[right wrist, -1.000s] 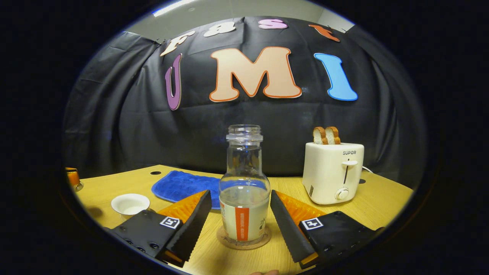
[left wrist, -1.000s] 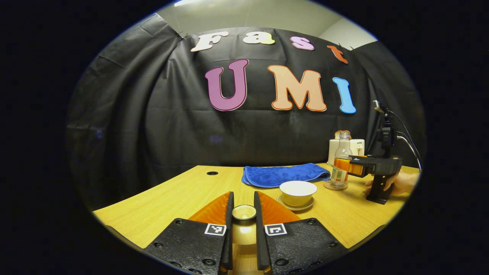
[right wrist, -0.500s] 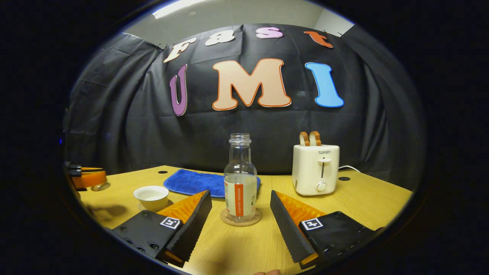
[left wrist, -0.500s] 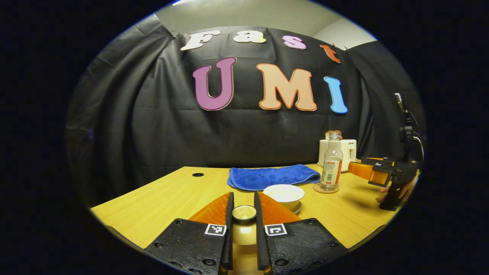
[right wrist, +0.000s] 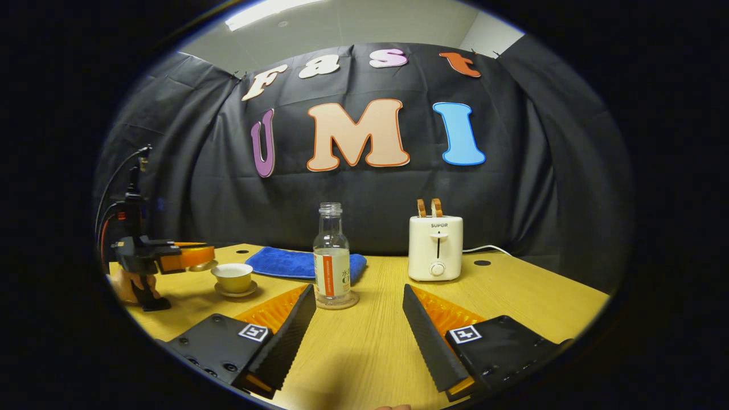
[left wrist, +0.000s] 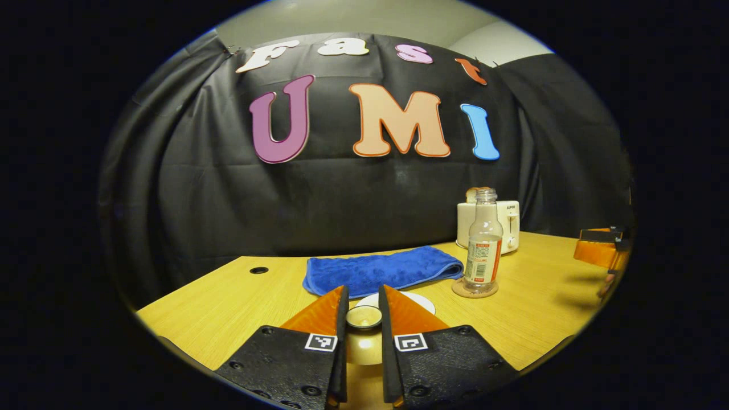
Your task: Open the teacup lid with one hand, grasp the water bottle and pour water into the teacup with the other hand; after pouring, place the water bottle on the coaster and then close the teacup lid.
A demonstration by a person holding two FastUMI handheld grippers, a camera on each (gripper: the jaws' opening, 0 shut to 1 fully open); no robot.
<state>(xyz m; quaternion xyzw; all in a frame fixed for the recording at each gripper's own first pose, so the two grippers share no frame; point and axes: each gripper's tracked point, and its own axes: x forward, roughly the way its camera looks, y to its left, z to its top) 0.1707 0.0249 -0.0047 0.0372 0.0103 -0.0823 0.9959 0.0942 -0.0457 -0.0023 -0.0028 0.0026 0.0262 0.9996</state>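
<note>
Left claw [left wrist: 363,316] clamped on teacup lid [left wrist: 364,316]; right claw [right wrist: 359,319] apart, water bottle [right wrist: 331,259] on coaster [right wrist: 337,302] centre frame; toaster [right wrist: 435,247] and blue towel [right wrist: 285,262] behind.

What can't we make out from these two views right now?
- Left gripper view: most of the teacup sits behind the left gripper's fingers; its contents are hidden.
- Left gripper view: the right gripper is cut by the picture's edge.
- Right gripper view: water level inside the teacup is too small to tell.
- Both views: water bottle label print is too small.
</note>
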